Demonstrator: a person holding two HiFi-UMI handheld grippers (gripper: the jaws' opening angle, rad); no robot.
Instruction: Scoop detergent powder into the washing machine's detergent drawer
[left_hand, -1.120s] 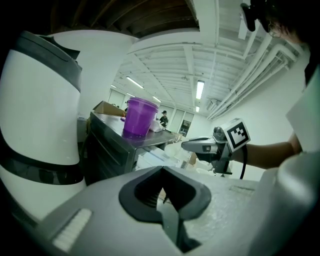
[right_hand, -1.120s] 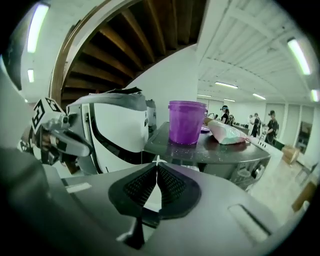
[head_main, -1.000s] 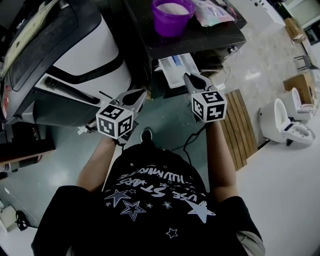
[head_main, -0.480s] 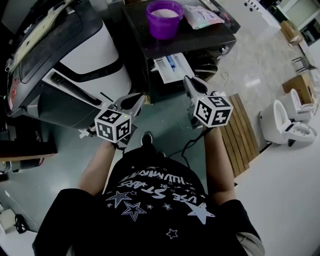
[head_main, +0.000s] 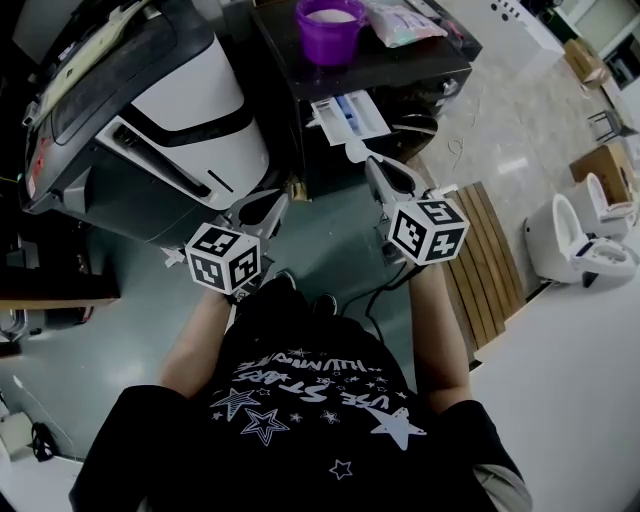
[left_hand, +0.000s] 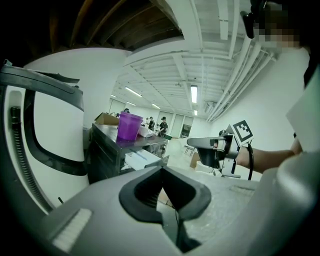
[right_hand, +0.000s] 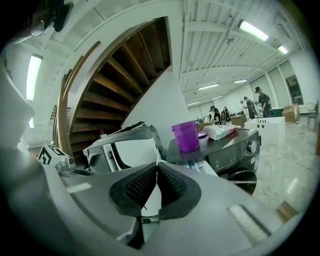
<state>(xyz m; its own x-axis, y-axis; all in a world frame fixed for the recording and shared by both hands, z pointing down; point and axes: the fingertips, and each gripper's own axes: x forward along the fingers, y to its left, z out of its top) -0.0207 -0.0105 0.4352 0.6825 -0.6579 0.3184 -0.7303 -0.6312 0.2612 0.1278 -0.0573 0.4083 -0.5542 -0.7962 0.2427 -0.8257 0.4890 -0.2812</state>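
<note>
A purple cup (head_main: 330, 25) of white powder stands on the dark washing machine (head_main: 400, 70), beside a detergent bag (head_main: 405, 20). The white detergent drawer (head_main: 350, 115) is pulled out below the cup. My right gripper (head_main: 368, 163) is just short of the drawer, shut on a white scoop (head_main: 355, 152). In the right gripper view the scoop's handle (right_hand: 154, 200) shows as a thin white strip between the pads, with the cup (right_hand: 186, 135) ahead. My left gripper (head_main: 272, 203) is shut and holds nothing. It hangs left of the right one.
A big white and black machine (head_main: 190, 110) fills the left side. Wooden slats (head_main: 480, 250) lie on the floor at the right, with white toilets (head_main: 585, 245) beyond them. A black cable (head_main: 375, 290) trails by the person's feet.
The washing machine and cup have slid up in the head view. My right gripper's tip now sits closer under the drawer. The left gripper has dropped slightly.
</note>
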